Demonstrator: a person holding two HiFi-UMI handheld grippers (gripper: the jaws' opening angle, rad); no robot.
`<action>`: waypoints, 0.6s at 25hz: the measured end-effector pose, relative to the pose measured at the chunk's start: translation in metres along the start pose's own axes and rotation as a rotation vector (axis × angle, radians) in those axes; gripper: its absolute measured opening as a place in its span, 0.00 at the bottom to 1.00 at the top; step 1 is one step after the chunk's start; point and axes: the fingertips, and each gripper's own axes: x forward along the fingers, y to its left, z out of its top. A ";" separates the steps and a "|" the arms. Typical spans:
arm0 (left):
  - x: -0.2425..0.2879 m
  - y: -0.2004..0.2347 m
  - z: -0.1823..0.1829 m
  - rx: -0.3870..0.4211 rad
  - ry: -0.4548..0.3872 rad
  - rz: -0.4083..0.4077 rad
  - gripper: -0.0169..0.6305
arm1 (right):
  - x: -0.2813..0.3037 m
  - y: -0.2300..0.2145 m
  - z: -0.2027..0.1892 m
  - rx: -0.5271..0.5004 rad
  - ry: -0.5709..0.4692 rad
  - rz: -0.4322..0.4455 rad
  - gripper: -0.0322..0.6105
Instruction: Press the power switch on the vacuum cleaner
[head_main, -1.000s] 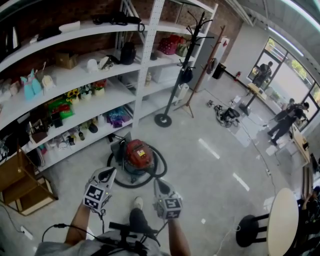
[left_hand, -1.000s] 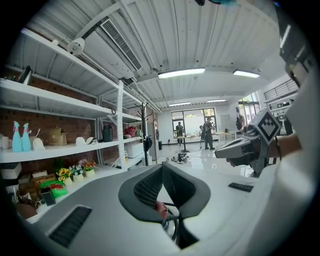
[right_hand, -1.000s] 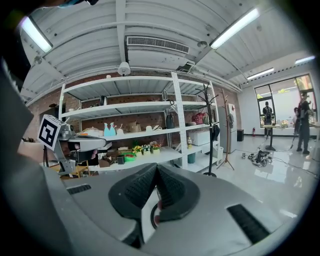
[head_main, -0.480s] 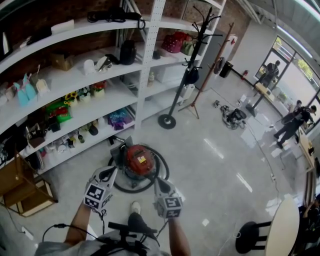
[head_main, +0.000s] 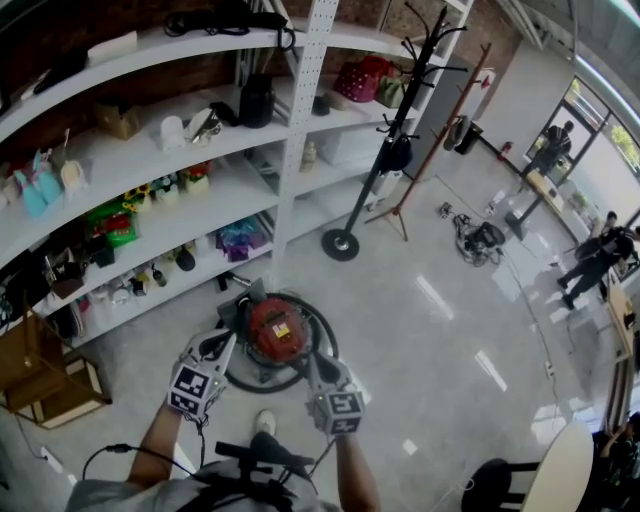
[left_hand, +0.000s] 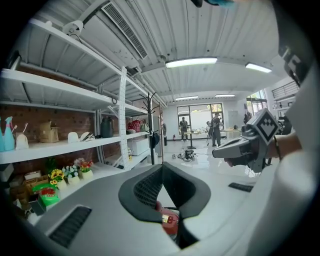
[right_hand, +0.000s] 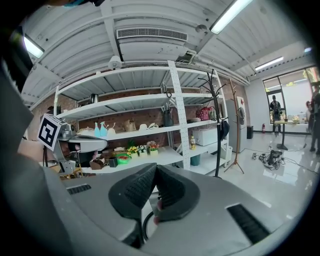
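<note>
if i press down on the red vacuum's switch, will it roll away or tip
Probably neither: the vacuum cleaner looks squat and wide on the flat floor, so a downward press should hardly tip it. A sideways push might roll it; wheels are not visible. The black hose looped around it looks floppy.

Top of the vacuum cleaner (head_main: 277, 325) is open from above, nothing over it. Black hose (head_main: 328, 328) rings the body tho, so a low approach from front/right meets that first. Shelving unit (head_main: 150, 225) crowds the back & left. Floor (head_main: 430, 330) on the right is wide open, coat rack (head_main: 341, 244) stands farther back.
</note>
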 end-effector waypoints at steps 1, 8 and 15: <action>0.007 0.003 0.001 0.000 0.002 0.004 0.04 | 0.006 -0.005 0.002 0.002 0.001 0.005 0.07; 0.051 0.017 0.007 -0.004 0.018 0.026 0.04 | 0.042 -0.036 0.012 -0.015 -0.009 0.043 0.07; 0.080 0.023 0.002 0.003 0.049 0.024 0.04 | 0.064 -0.058 0.018 0.025 -0.017 0.052 0.07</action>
